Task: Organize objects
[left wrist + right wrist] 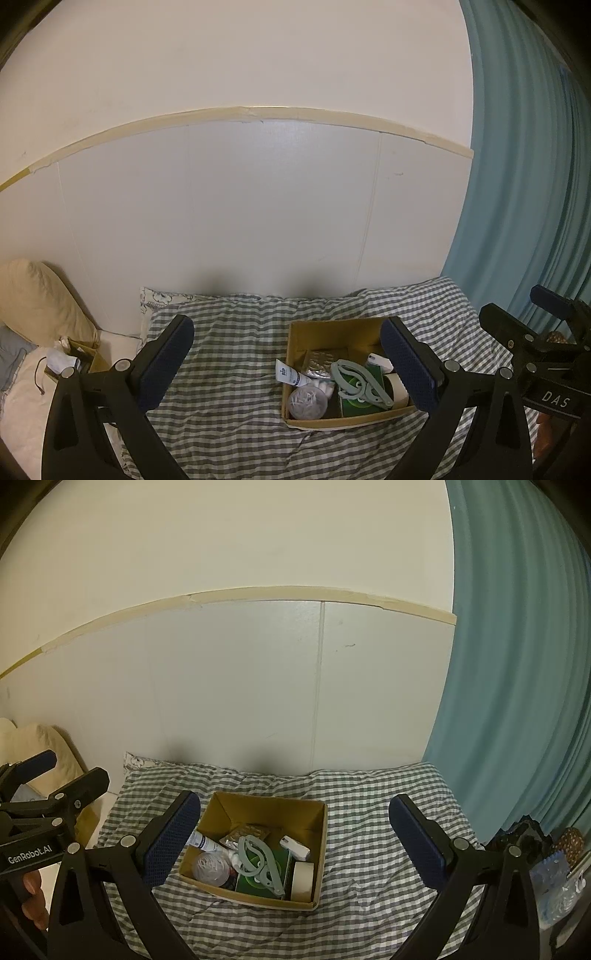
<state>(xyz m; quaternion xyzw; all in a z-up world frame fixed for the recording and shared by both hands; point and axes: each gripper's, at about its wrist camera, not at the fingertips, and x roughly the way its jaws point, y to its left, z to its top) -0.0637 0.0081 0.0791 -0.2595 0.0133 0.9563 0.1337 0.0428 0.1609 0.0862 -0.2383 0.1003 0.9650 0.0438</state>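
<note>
An open cardboard box (pixel 334 326) (pixel 258 800) sits on a grey-and-white checked bedspread (pixel 229 406) (pixel 369 849). Inside lie a white tube (pixel 290 376) (pixel 203 842), a clear round container of cotton swabs (pixel 308 402) (pixel 210 867), a grey-green folding hanger (pixel 360 382) (pixel 260 864), a green box (pixel 356 404) (pixel 255 882), a tape roll (pixel 397 389) (pixel 303 880), a foil blister pack (pixel 319 363) (pixel 247 832) and a small white item (pixel 295 845). My left gripper (pixel 288 363) is open and empty above the bed, left of the box. My right gripper (pixel 293 843) is open and empty, held above the box.
A white panelled wall (pixel 258 203) runs behind the bed. A teal curtain (pixel 517 184) (pixel 517 664) hangs at the right. A beige pillow (pixel 37 295) and a small open box with clutter (pixel 74 356) lie at the left. Bags and clutter (pixel 554 867) sit at the right edge.
</note>
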